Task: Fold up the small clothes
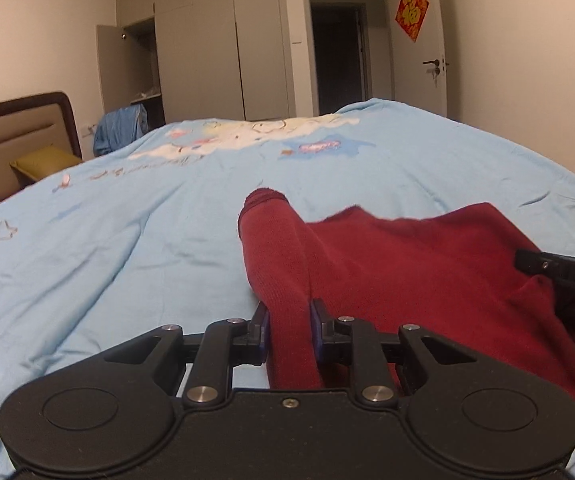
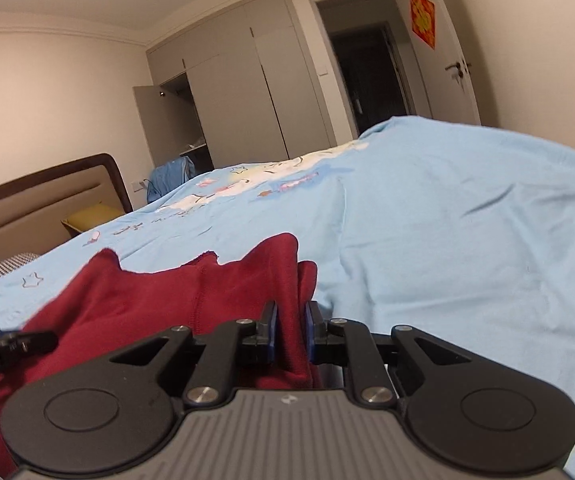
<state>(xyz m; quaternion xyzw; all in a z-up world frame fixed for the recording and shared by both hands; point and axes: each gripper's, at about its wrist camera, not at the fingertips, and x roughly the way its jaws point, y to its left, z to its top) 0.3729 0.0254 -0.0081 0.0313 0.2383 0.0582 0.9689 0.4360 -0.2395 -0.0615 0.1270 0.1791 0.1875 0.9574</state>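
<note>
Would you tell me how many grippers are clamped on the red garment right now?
2. The left gripper pinches a rolled red sleeve of the red garment on the blue bedspread; the right gripper pinches a bunched fold at its opposite edge.

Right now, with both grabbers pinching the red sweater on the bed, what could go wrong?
1. The left gripper pinches only a bunched strip of the red sweater; the knit could slip out as it moves.
2. The right gripper clamps several layers of cloth, so a crooked fold may result.
3. The sweater lies on a soft, wrinkled blue bedspread; dragging low might pull the bedspread along.
</note>
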